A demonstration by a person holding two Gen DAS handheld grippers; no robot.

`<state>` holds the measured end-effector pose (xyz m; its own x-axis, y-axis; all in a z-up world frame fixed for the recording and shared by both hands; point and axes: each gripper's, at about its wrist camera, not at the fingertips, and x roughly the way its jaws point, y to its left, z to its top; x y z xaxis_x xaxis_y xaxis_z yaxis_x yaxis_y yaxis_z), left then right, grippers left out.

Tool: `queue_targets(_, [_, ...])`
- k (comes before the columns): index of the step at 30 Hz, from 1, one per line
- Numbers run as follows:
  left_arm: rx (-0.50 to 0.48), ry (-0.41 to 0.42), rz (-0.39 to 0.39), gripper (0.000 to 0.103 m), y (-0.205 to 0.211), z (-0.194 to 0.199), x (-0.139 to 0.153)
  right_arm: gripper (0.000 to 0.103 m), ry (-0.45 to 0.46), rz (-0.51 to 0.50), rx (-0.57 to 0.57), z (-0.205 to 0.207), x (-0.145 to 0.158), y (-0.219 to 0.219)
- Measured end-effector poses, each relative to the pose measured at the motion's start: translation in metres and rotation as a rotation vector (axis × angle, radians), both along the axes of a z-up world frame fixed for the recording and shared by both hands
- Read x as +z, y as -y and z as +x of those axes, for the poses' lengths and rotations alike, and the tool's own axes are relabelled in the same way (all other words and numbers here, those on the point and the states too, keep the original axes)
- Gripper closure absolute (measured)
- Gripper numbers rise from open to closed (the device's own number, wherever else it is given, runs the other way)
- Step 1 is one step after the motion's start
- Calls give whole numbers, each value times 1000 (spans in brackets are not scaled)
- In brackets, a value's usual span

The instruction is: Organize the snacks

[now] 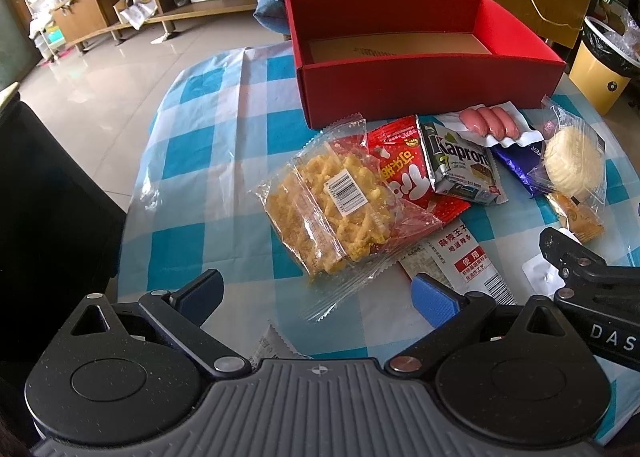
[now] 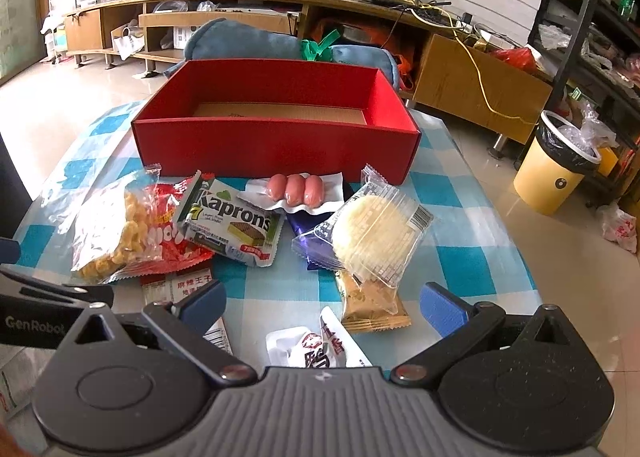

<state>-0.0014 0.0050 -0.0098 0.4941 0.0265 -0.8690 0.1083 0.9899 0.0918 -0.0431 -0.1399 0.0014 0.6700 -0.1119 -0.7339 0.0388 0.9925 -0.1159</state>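
Left wrist view
Left gripper (image 1: 316, 293): fingers spread wide, grasping nothing, at 6 o'clock above the tablecloth (image 1: 200, 193).
Box (image 1: 432, 97): red, no snacks inside, at 12 o'clock, behind the snacks.
Yellow snack bag (image 1: 326, 209): centre, lying on the red packet (image 1: 404, 173).
Kaprons (image 1: 460, 165): at 2 o'clock, just beside the red packet.
Sausages (image 1: 490, 121): touching the box front.
Round cake (image 1: 574, 163): at 3 o'clock.
Right gripper: only a black part shows at 4 o'clock; fingers cannot be told here.

Right wrist view
Right gripper (image 2: 322, 303): fingers released, wide apart, at 6 o'clock.
Box (image 2: 276, 145): at 12 o'clock.
Kaprons (image 2: 232, 221): at 10 o'clock.
Round cake (image 2: 374, 233): centre right, overlapping a tan packet (image 2: 370, 303).
White packet (image 2: 316, 345): between the fingers, low.
Bin (image 2: 556, 165): on the floor at 3 o'clock.
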Motion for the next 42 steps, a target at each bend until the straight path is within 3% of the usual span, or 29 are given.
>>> queue_targets(42, [-8,-32,21,6,0,-3,-3,2,-44,-3,25,1,-5,-3])
